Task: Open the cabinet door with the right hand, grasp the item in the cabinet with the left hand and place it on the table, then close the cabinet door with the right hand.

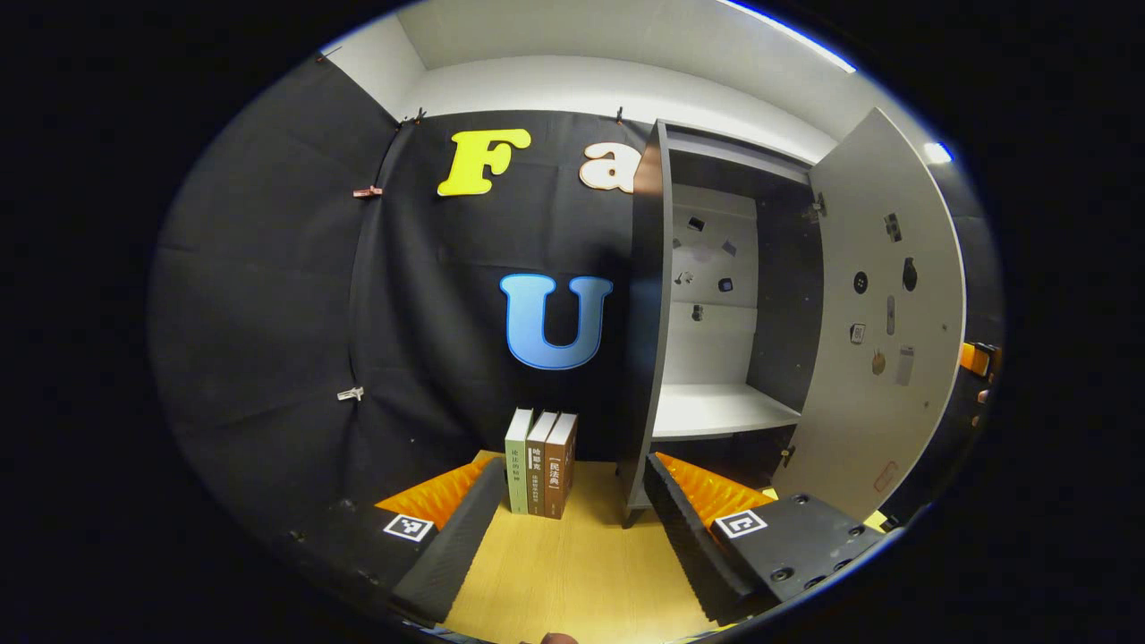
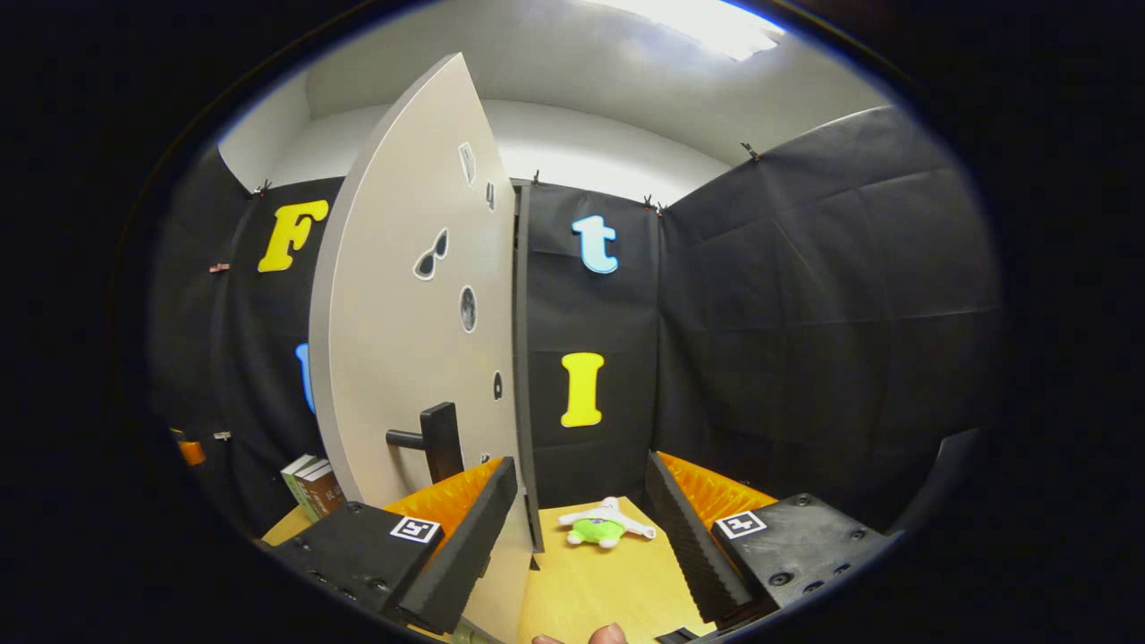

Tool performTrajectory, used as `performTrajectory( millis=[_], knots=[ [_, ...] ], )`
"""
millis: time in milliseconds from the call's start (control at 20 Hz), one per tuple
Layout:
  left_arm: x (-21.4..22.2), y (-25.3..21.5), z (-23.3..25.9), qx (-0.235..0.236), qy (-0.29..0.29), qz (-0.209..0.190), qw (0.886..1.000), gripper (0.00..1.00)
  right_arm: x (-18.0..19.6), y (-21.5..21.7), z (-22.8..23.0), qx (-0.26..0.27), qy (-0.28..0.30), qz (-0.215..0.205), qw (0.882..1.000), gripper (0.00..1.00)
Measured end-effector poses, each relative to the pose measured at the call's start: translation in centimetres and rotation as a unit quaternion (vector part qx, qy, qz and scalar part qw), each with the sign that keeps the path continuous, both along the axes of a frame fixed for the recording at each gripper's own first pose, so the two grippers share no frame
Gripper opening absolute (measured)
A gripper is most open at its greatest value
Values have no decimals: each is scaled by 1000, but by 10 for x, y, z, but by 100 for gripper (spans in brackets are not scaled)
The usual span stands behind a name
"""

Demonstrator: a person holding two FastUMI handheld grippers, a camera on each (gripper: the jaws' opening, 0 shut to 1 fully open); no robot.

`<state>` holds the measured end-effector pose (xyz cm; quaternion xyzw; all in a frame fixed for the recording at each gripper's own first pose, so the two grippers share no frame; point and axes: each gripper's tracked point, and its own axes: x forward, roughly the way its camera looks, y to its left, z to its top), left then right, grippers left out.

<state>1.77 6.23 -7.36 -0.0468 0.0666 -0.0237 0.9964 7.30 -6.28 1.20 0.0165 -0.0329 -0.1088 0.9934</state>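
**Closing the door is what remains, with a snag risk at the edge**

Standing wide apart and holding nothing, the right gripper (image 2: 581, 528) sits beside the open grey cabinet door (image 2: 402, 340), whose black bar handle (image 2: 438, 440) lies just beyond its left finger. The small green-and-white plush toy (image 2: 604, 529) rests on the light wooden table (image 2: 590, 590), so it appears already placed. The left gripper (image 1: 572, 528) also gapes empty, facing three upright books (image 1: 541, 461) beside the grey cabinet (image 1: 716, 358), whose white shelf (image 1: 720, 410) looks bare.

A careless push could catch the door's edge against the finger or sweep it toward the toy. The door's hinge side and lower edge are hard to make out.
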Motion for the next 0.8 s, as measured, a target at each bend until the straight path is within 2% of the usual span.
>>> performTrajectory(
  millis=[600,800],
  knots=[
    [8,19,-10,2,10,14,1000,98,38,115,-9,-12,6,129,992,96],
    [9,19,-10,2,10,14,1000,98,36,123,-11,-22,7,154,988,98]
  ],
)
